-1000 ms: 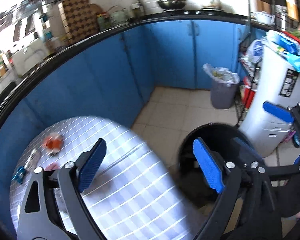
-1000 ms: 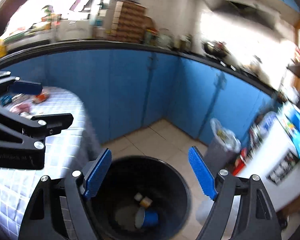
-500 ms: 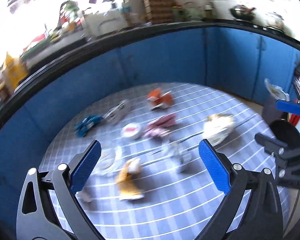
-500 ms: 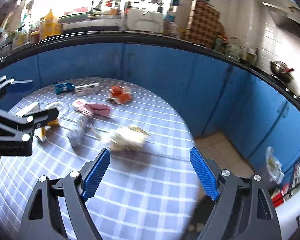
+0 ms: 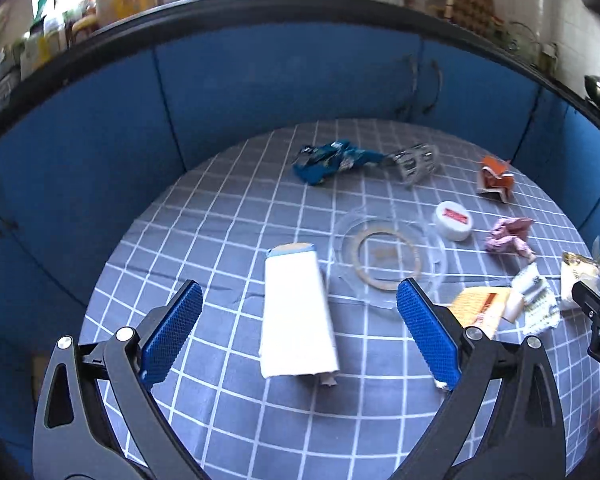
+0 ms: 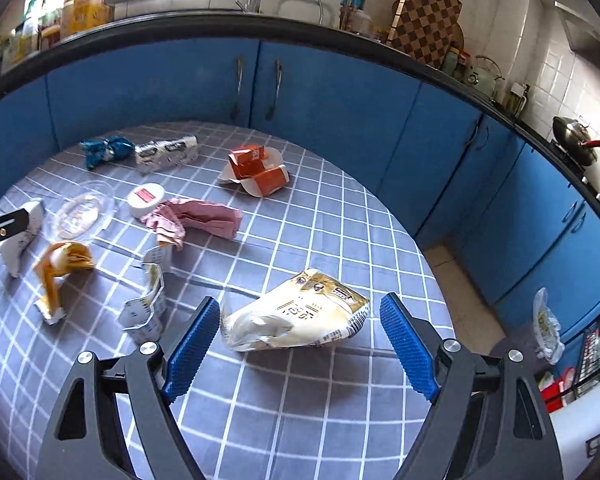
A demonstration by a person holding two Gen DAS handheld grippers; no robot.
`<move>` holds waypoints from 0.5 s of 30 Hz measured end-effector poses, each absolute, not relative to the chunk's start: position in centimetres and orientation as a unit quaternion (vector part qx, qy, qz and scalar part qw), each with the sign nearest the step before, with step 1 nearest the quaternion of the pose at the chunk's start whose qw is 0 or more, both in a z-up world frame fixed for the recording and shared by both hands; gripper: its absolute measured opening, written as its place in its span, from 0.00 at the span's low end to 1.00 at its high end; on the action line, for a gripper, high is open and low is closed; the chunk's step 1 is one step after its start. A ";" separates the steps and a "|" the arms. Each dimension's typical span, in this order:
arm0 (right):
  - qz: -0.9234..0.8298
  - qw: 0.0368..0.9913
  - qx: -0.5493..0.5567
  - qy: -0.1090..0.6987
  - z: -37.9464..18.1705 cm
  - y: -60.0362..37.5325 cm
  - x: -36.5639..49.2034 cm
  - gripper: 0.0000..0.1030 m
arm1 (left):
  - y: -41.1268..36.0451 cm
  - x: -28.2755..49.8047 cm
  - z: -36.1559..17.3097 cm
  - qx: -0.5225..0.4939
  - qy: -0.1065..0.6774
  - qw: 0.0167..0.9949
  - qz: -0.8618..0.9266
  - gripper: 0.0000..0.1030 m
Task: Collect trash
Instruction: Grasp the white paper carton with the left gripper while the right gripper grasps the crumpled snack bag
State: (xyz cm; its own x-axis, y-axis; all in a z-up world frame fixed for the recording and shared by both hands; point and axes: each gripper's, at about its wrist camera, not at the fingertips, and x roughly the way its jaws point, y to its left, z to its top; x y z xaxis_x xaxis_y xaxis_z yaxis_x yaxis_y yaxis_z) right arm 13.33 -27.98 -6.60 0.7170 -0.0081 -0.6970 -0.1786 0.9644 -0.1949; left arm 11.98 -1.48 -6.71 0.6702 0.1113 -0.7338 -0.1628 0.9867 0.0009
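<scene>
Trash is scattered over a round table with a blue checked cloth (image 5: 228,216) (image 6: 332,216). My left gripper (image 5: 298,320) stands open above a flattened white carton (image 5: 298,312), which lies between the blue pads without touching them. My right gripper (image 6: 300,332) is open around a crumpled white and gold bag (image 6: 296,314), pads apart from it. Other litter: a blue wrapper (image 5: 332,160) (image 6: 106,150), a clear lid (image 5: 388,256) (image 6: 78,210), a white cap (image 5: 453,220) (image 6: 146,200), pink paper (image 5: 508,234) (image 6: 196,220), an orange carton (image 5: 494,178) (image 6: 256,170).
Blue cabinets (image 6: 332,96) under a dark counter curve around the table's far side. A bagged bin (image 6: 546,328) and a rack stand on the tiled floor at the right. An orange packet (image 6: 62,264) and a torn white wrapper (image 6: 148,300) lie between the two grippers.
Both grippers have swung left from the black bin beside the table to over the tabletop. The left one now frames the white carton, the right one the white and gold bag.
</scene>
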 end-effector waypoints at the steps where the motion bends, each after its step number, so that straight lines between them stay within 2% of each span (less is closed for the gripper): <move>1: 0.042 0.917 -0.129 0.376 -6.8 -27.9 13.5 0.78 | -1.3 12.2 -7.1 -0.034 0.402 0.912 0.079 0.92; 2: 0.038 0.915 -0.133 0.378 -7.0 -27.8 13.8 0.78 | -1.1 12.4 -7.4 -0.036 0.407 0.909 0.081 0.90; 9: 0.020 0.908 -0.132 0.396 -8.2 -28.1 15.0 0.77 | -0.7 13.7 -9.1 -0.051 0.441 0.892 0.088 0.61; 10: 0.024 0.907 -0.126 0.402 -8.4 -28.3 15.1 0.68 | -0.7 13.7 -9.2 -0.053 0.440 0.892 0.086 0.53; 11: 0.031 0.904 -0.118 0.411 -8.7 -28.5 15.2 0.47 | -0.7 13.7 -9.2 -0.050 0.440 0.892 0.085 0.49; 13: 0.039 0.903 -0.103 0.415 -8.8 -28.8 15.2 0.43 | -0.9 13.8 -9.2 -0.044 0.439 0.893 0.088 0.39; 14: 0.047 0.902 -0.102 0.416 -8.8 -28.8 15.1 0.28 | -1.0 13.8 -9.2 -0.044 0.438 0.894 0.086 0.36; 15: 0.052 0.900 -0.104 0.420 -8.9 -28.8 15.0 0.20 | -1.1 13.8 -9.2 -0.043 0.438 0.894 0.084 0.35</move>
